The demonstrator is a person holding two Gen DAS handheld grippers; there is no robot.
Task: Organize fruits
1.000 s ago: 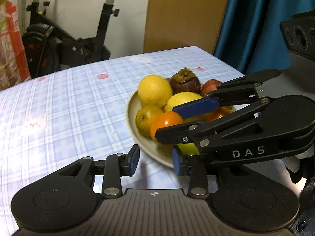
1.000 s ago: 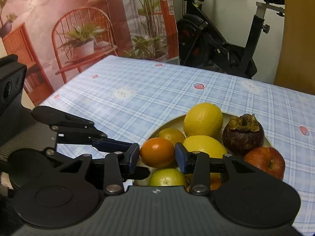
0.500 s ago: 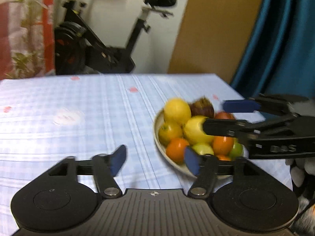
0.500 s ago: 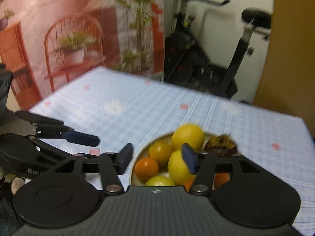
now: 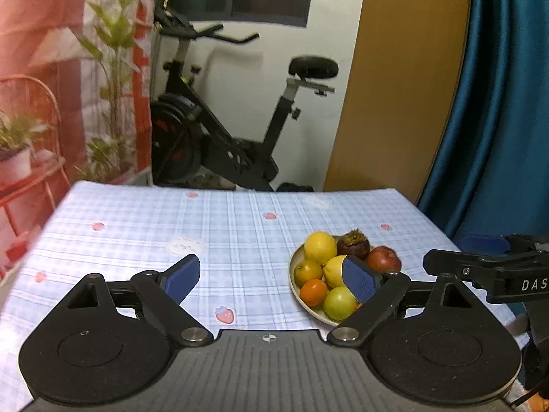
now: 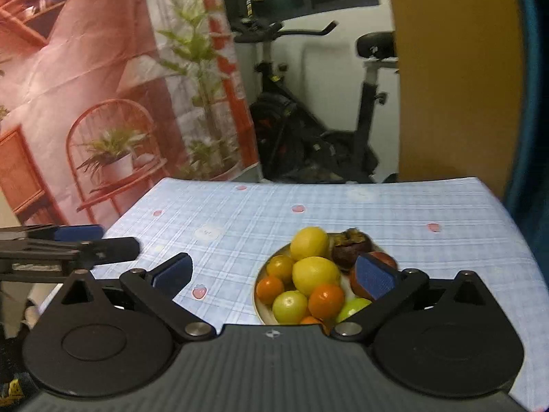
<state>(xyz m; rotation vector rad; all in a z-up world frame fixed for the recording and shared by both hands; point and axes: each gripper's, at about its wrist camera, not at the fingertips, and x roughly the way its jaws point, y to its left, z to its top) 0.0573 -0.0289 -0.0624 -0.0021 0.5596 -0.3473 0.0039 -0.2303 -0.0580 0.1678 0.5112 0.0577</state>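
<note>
A beige plate on the blue checked tablecloth holds several fruits: two lemons, a dark mangosteen, a red apple, orange tangerines and green fruits. My left gripper hangs above the cloth, to the left of the plate and nearer than it. Its jaws are opening with nothing between them. My right gripper hovers back from the plate, its jaws also opening and empty. Each gripper shows at the edge of the other's view: the right gripper, the left gripper.
An exercise bike stands behind the table's far edge. A blue curtain and a wooden door are at the right. A printed backdrop with plants hangs at the left. The tablecloth lies bare left of the plate.
Both grippers have risen and drawn back from the plate, which now looks smaller. Both pairs of jaws have spread wide. The right gripper's pads no longer flank the orange tangerine.
</note>
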